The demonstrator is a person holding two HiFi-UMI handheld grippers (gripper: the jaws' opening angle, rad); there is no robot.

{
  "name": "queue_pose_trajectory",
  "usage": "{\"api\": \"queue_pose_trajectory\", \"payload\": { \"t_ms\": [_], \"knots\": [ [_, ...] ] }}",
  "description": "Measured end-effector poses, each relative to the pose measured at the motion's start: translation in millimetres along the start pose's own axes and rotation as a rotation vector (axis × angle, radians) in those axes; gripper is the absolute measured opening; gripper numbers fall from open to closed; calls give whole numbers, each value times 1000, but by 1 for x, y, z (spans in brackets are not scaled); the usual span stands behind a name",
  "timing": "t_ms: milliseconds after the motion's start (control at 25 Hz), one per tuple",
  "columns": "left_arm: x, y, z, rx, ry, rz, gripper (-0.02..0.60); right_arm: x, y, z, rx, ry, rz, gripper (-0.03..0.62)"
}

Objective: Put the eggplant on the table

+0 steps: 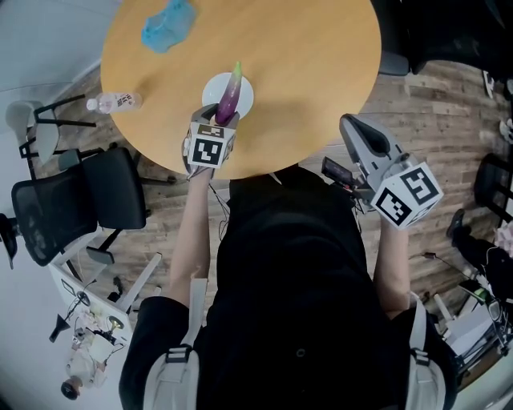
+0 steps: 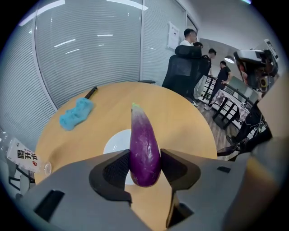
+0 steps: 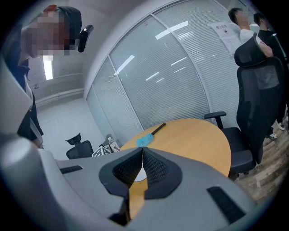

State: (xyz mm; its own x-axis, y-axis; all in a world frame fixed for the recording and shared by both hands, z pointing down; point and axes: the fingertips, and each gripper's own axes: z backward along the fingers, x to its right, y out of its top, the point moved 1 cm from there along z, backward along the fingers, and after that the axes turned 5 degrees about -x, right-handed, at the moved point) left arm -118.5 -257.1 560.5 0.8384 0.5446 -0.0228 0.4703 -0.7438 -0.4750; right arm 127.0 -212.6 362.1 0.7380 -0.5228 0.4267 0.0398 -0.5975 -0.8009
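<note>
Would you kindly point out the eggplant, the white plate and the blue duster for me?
eggplant (image 2: 144, 146), left gripper view, purple middle.
white plate (image 2: 116, 143), left gripper view, bare left part.
blue duster (image 1: 168, 24), head view, fluffy head.

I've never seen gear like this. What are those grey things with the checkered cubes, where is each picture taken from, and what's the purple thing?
A person holds a tool in each hand: grey tongs with a marker cube that belongs to the tool. The head view looks down from a camera on the person's head. The other two views come from cameras riding on each tool, looking along its tongs. The left tongs are clamped on a purple eggplant, its green tip pointing out beyond them, over a white plate on the round wooden table. The right tongs are closed on nothing, off the table's edge. Also on the table are a blue duster and a plastic bottle.
</note>
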Motion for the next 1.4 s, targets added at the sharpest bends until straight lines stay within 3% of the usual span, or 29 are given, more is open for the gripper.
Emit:
{"api": "queue_pose_trajectory", "payload": {
  "t_ms": [320,640,1400],
  "knots": [
    [-15,-7,-23,-26,17,7,226,-5,0,-6,-31,17,23,17],
    [-25,-13,-36,-44,6,95,225,-9,1,-14,-59,24,41,17],
    [-29,-16,-60,-75,-5,91,227,-23,-2,-27,-103,49,78,17]
  ]
}}
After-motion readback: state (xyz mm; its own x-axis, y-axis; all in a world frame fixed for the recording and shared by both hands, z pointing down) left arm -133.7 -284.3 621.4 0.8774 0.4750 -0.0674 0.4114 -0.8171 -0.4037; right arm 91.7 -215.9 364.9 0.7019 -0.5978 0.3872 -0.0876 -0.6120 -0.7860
